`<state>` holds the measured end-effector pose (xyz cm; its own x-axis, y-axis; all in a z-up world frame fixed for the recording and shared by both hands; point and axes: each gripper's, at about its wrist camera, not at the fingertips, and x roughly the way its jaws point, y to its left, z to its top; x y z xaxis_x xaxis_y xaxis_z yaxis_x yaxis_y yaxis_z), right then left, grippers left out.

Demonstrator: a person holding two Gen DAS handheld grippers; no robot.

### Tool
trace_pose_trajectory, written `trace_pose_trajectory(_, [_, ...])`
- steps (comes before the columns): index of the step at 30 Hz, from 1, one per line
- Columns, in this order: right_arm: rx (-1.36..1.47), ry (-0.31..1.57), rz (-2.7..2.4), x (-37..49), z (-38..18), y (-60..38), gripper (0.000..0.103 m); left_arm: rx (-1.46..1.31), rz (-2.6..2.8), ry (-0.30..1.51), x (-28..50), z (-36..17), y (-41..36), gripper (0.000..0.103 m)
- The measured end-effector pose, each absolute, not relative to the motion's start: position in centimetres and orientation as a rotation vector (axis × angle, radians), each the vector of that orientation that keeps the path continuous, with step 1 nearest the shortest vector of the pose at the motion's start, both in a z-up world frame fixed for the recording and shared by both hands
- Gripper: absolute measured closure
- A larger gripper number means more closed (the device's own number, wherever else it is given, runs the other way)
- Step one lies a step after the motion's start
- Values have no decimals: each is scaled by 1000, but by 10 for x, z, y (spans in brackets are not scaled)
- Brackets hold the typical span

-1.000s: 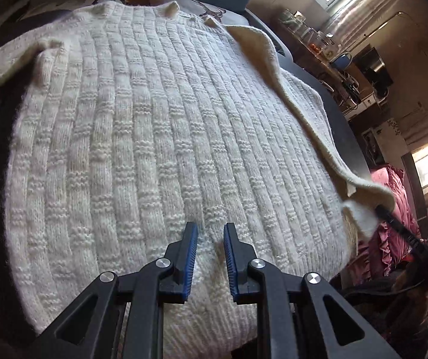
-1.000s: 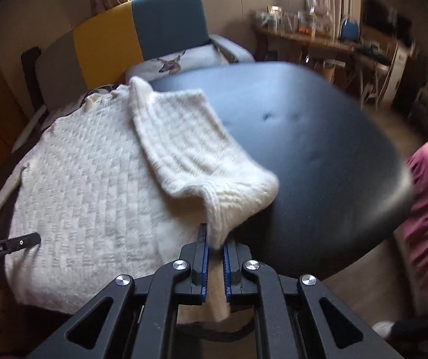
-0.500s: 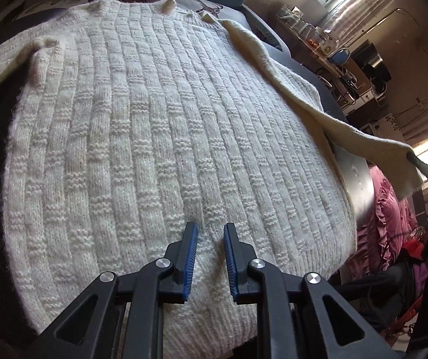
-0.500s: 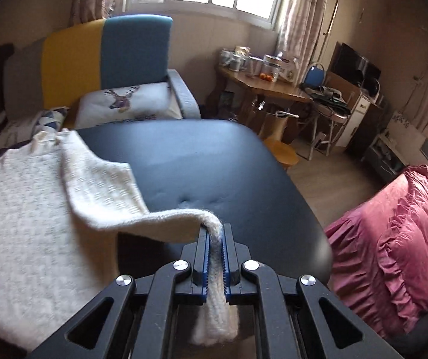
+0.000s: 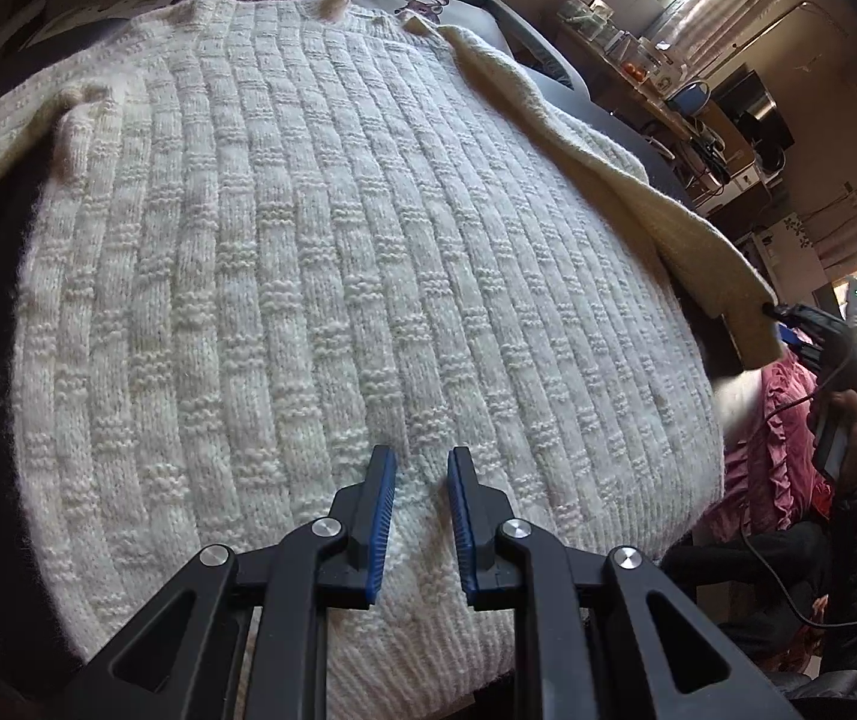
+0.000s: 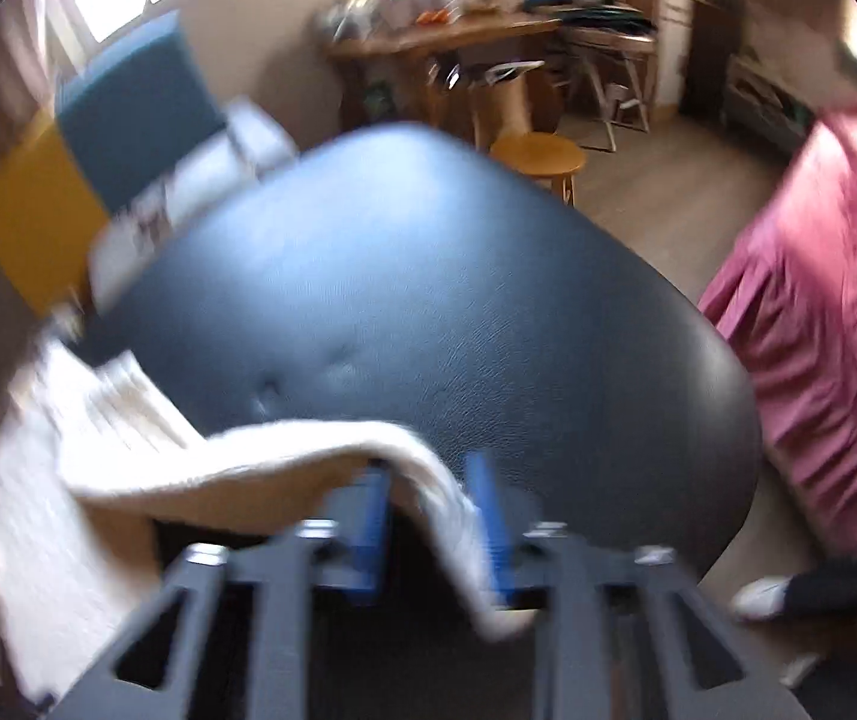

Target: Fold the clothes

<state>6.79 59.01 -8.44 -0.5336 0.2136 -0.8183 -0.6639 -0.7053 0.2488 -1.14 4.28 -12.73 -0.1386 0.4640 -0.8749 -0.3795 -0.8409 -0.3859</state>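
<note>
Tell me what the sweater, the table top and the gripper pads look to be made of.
Sweater: chunky cream knit, likely wool or acrylic; ribbed block stitches, fuzzy edges.
Table top: black leather or vinyl, probably padded; fine grain, soft sheen, tufted dimples.
Pads on the left gripper: blue, finely ridged, probably rubber or plastic; black frame looks like moulded plastic.

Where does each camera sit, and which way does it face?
Left wrist: on the left tool, low over the cream sweater, facing its collar; a hand shows at right.
Right wrist: on the right tool, facing over the black table into the room; blurred.
Shared: the sweater's sleeve, the table.
</note>
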Motion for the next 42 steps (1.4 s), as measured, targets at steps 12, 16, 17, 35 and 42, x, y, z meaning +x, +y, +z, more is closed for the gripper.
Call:
trace_pose_trajectory(12, [-828, 1488, 2385, 152, -118, 540, 14, -1515, 2000, 8, -17, -98, 86, 86])
trace_pose_trajectory(16, [-806, 1674, 2324, 133, -149, 529, 17, -1493, 1989, 40, -19, -96, 105, 85])
trace_pose_trajectory(17, [-818, 1704, 2319, 126, -154, 526, 18, -1492, 1983, 43, -20, -98, 108, 85])
trace_pose_trajectory(35, [-685, 1626, 2104, 77, -179, 491, 34, -1544, 1929, -121, -30, -134, 75, 85])
trace_pose_trajectory(42, [-814, 1496, 2259, 54, -171, 475, 0, -1519, 1912, -146, -27, -135, 68, 85])
